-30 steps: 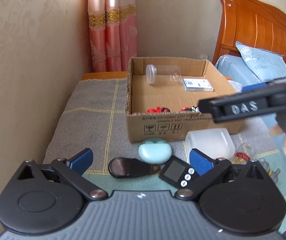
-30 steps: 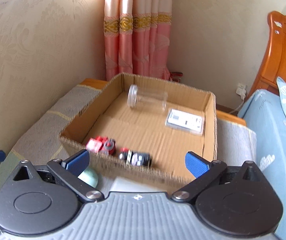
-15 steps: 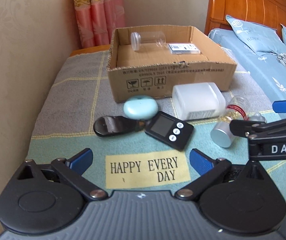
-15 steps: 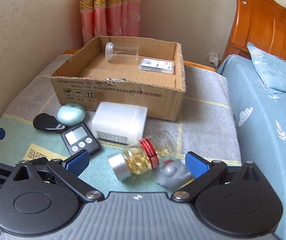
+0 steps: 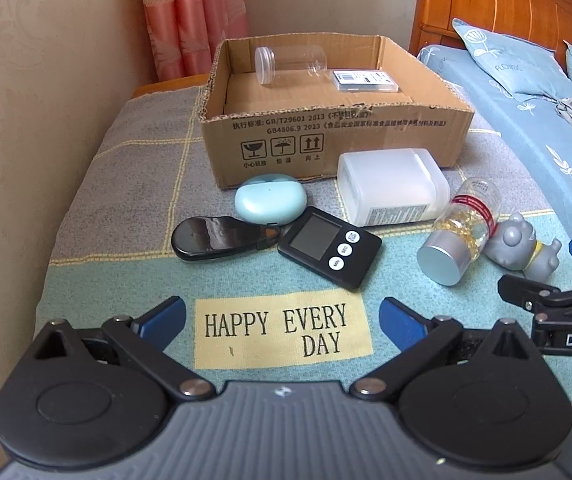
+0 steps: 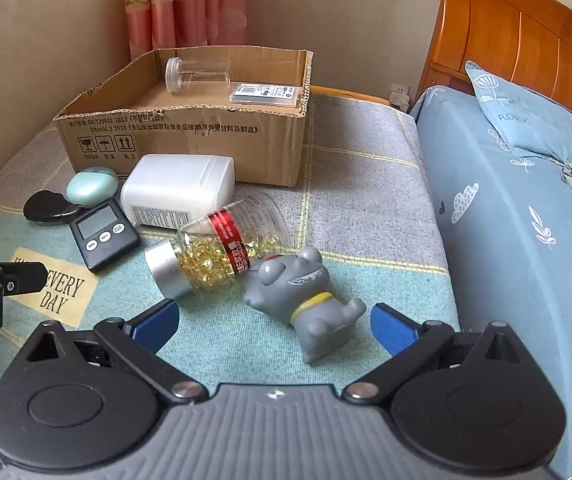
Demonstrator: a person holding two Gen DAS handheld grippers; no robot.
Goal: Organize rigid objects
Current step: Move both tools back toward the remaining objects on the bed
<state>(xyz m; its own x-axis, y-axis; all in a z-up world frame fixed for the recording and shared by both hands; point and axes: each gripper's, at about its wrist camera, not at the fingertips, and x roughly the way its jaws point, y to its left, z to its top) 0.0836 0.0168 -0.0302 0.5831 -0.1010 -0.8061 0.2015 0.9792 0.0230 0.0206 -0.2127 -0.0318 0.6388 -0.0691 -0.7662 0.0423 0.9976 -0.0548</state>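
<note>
An open cardboard box (image 5: 326,136) (image 6: 190,136) holds a clear jar (image 5: 290,65) (image 6: 198,73) and a flat clear case (image 5: 366,80) (image 6: 266,93). In front of it on the mat lie a mint case (image 5: 270,199) (image 6: 92,186), a black glossy item (image 5: 214,238) (image 6: 46,206), a black timer (image 5: 328,246) (image 6: 104,236), a white container (image 5: 390,186) (image 6: 178,190), a capsule bottle (image 5: 460,232) (image 6: 214,250) and a grey toy figure (image 5: 524,246) (image 6: 302,300). My left gripper (image 5: 282,320) is open and empty above the "HAPPY EVERY DAY" label. My right gripper (image 6: 274,324) is open around the toy's near end.
A wall runs along the left. A bed with blue bedding (image 6: 526,208) and a wooden headboard (image 6: 518,40) lies to the right. Pink curtains (image 5: 194,12) hang behind the box. The mat (image 6: 214,336) ends near me.
Both grippers have pulled back from the box and dropped low over the mat. The right one has come close to the grey toy. Both stay open.
</note>
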